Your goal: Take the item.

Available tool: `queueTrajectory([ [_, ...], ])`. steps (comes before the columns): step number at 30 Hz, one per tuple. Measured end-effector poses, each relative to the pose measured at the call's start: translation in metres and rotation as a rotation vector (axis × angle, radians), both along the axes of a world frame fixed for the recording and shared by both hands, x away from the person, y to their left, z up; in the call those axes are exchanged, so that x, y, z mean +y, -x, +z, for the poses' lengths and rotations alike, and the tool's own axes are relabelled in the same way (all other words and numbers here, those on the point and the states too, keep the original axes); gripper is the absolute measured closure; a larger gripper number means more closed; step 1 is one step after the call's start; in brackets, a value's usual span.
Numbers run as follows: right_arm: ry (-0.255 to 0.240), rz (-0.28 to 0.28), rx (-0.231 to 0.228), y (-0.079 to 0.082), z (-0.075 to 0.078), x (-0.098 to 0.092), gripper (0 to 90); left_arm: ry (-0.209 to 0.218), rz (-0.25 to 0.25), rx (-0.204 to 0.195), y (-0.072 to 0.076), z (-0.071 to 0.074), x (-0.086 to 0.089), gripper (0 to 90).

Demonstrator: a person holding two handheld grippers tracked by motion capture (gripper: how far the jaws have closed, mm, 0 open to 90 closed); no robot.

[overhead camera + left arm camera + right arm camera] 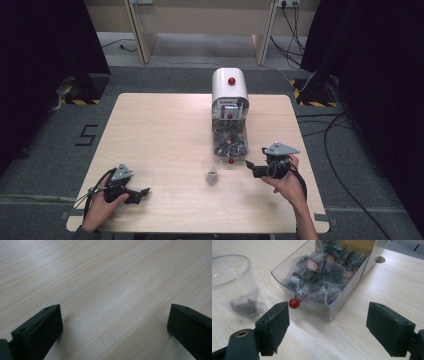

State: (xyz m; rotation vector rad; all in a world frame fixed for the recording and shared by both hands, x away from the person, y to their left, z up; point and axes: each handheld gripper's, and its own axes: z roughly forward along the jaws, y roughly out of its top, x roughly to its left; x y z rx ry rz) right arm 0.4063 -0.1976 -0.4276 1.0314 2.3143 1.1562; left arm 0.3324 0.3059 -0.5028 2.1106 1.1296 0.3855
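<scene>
Two hand-held grippers rest over a pale wooden tabletop (165, 135), each held by a person whose forearms enter from the near edge. From the high view, the left hand-held gripper (142, 192) sits near the front left corner, well apart from everything else, while the right hand-held gripper (251, 167) points toward a white dispenser (229, 87) standing at the middle of the far side. A clear tray (230, 142) at the dispenser's foot is piled with tea bags (229, 145), and a clear plastic cup (212, 169) stands just in front of the tray, between the two hands.

The right gripper view brings in detail the overhead camera cannot resolve: pyramid-shaped tea bags (324, 272) with round red-and-white tags crowd the tray (329, 312), a small red knob (294, 303) juts from its front wall, and the cup (234, 287) at left holds one tea bag (244, 306) lying at its bottom. The jaws of the right hand-held gripper (327, 330) stand wide apart, holding nothing, the tray's near corner framed between them.

The left gripper view offers bare wood grain (112, 290), with the left hand-held gripper (113, 327) likewise spread wide and empty, low over the surface.
</scene>
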Motion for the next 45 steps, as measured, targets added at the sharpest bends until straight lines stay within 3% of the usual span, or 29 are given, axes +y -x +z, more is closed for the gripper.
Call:
queueTrajectory([
  [14, 0.025, 0.005, 0.034, 0.013, -0.017, -0.005, 19.8, 0.0, 0.0, 0.0, 0.0, 0.0, 0.0, 0.0],
  [27, 0.068, -0.004, 0.094, 0.025, -0.039, -0.011, 19.9, 0.0, 0.0, 0.0, 0.0, 0.0, 0.0, 0.0],
  [45, 0.131, -0.028, 0.167, 0.035, -0.051, -0.024, 20.2, 0.0, 0.0, 0.0, 0.0, 0.0, 0.0, 0.0],
])
